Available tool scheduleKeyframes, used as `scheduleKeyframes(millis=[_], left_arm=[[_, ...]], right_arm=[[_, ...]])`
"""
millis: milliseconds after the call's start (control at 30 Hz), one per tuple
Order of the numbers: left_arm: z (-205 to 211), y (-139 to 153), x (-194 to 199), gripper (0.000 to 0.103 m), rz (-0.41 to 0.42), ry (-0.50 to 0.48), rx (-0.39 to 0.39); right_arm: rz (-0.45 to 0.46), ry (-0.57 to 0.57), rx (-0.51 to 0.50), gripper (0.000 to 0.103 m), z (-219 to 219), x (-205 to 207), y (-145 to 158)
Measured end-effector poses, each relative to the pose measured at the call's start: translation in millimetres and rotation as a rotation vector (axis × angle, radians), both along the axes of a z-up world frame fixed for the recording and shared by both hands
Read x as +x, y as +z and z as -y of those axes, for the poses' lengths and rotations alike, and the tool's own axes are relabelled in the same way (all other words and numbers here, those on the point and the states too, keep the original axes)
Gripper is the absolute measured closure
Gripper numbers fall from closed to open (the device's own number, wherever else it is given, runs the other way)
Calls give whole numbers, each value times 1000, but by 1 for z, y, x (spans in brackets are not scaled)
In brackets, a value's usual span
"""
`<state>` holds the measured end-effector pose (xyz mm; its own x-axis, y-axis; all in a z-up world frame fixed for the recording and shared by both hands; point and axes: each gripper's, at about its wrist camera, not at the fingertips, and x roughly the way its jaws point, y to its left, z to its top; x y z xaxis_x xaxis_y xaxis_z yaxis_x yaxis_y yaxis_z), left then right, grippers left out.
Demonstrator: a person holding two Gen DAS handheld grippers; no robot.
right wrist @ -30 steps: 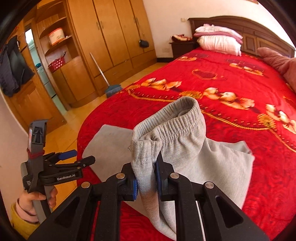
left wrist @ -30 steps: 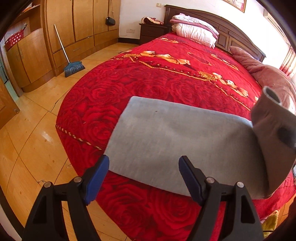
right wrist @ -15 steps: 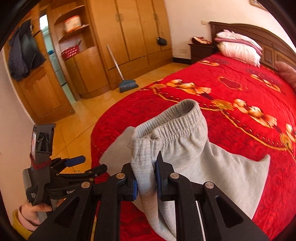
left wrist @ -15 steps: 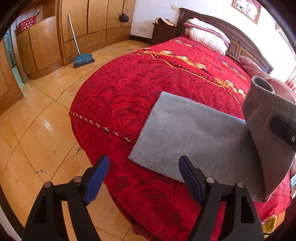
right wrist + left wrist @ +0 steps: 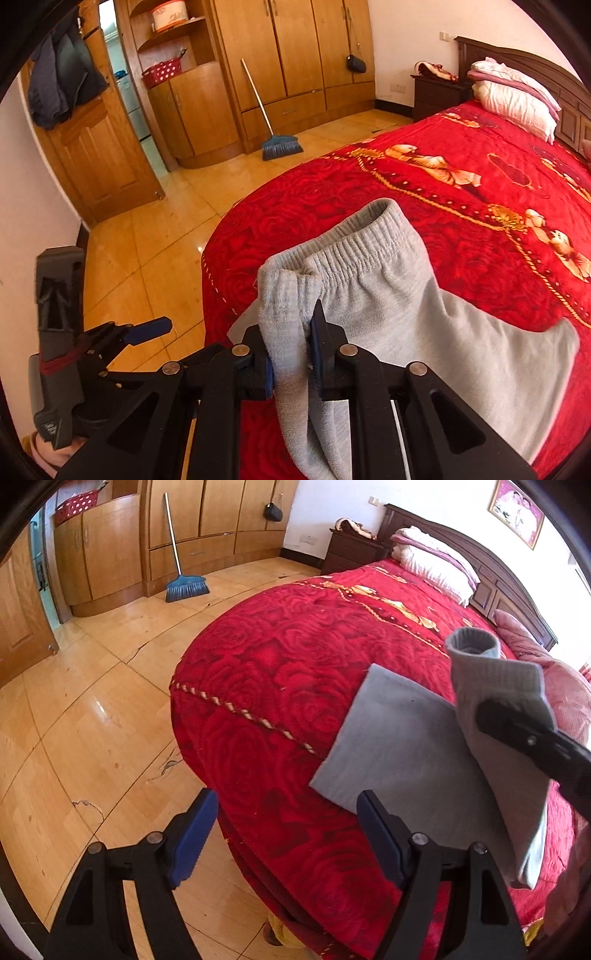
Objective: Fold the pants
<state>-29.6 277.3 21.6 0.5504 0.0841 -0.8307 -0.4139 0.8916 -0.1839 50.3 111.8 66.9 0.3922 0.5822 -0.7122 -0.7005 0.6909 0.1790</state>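
Observation:
Grey sweatpants (image 5: pixel 402 746) lie on the red bedspread (image 5: pixel 295 657) near the foot of the bed. My right gripper (image 5: pixel 291 354) is shut on the elastic waistband (image 5: pixel 343 251) and holds it lifted above the rest of the pants (image 5: pixel 480 365). In the left wrist view the right gripper (image 5: pixel 532 746) shows at the right with the raised waistband (image 5: pixel 491 672). My left gripper (image 5: pixel 284 830) is open and empty, off the left edge of the pants, over the bed's corner. It also shows in the right wrist view (image 5: pixel 147 330).
A blue broom (image 5: pixel 184 583) leans on wooden wardrobes (image 5: pixel 218 517) across the tiled floor (image 5: pixel 74 701). Pillows (image 5: pixel 436 565) lie by the dark headboard (image 5: pixel 509 576). A nightstand (image 5: pixel 351 550) stands left of the bed. A wooden door (image 5: pixel 96 158) is at the left.
The right gripper has carried the waistband leftward over the pants. The left gripper has drawn back to the left, off the pants, toward the bed's corner and the floor.

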Motion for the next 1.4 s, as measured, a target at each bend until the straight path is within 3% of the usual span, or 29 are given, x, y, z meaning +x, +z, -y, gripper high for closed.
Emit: scheduleKeyframes(millis=[267, 400, 533, 800, 967, 1267, 1400], left_arm=[[-1, -6, -1, 22, -9, 4, -13], [-1, -5, -2, 22, -12, 4, -9], [-1, 0, -1, 22, 2, 6, -14], [9, 20, -1, 22, 78, -26, -72], [28, 25, 11, 22, 75, -69, -48], [47, 5, 42, 23, 46, -67, -112], [48, 0, 47, 31, 42, -32, -115]], right_arm=[[-113, 60, 34, 66, -11, 5, -20], [-140, 102, 95, 59, -1, 1, -11], [-111, 115, 98, 55, 18, -11, 6], [-39, -31, -40, 55, 88, -24, 8], [-57, -157, -126, 55, 141, -24, -6], [-185, -313, -88, 55, 216, -28, -38], [-238, -337, -54, 55, 229, -30, -52]])
